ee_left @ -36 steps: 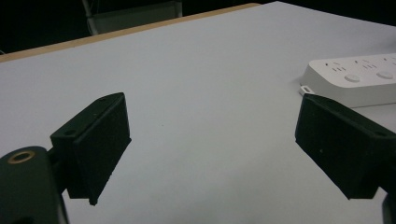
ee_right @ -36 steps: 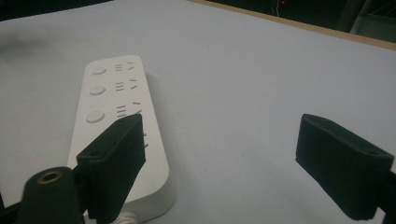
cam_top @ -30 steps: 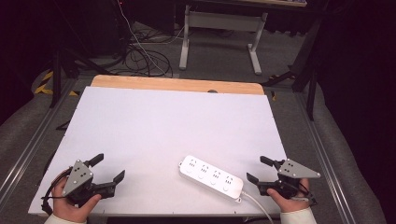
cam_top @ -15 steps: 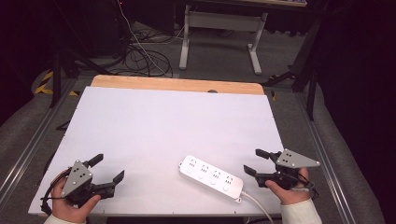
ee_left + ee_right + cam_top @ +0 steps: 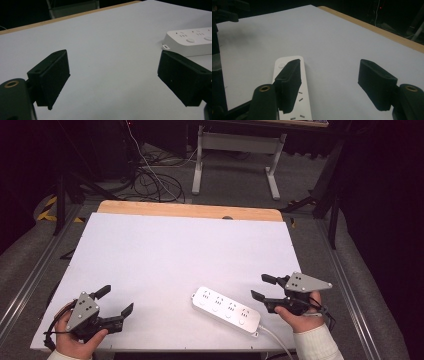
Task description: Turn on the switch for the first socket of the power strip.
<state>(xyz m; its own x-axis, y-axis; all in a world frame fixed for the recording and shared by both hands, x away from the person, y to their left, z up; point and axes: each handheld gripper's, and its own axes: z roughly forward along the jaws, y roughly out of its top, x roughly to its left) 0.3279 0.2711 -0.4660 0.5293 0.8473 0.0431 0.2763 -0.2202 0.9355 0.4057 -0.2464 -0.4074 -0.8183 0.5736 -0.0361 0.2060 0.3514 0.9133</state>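
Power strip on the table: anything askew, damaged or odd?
Nothing stands out. The power strip lies flat and intact on the white table, set diagonally near the front edge, its cable running off that edge. Neither gripper touches it.

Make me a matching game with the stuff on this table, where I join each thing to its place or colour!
Things:
1. power strip
2. left tool
3. right tool
4. wooden strip

Places and colours:
A. along the far edge of the table, light brown
B. near corner on the left, open, nothing between its jaws
C. white, lying flat on the white sheet near the front edge
D. just right of the white thing's cord end, open, holding nothing

Pairs: 1-C, 2-B, 3-D, 4-A
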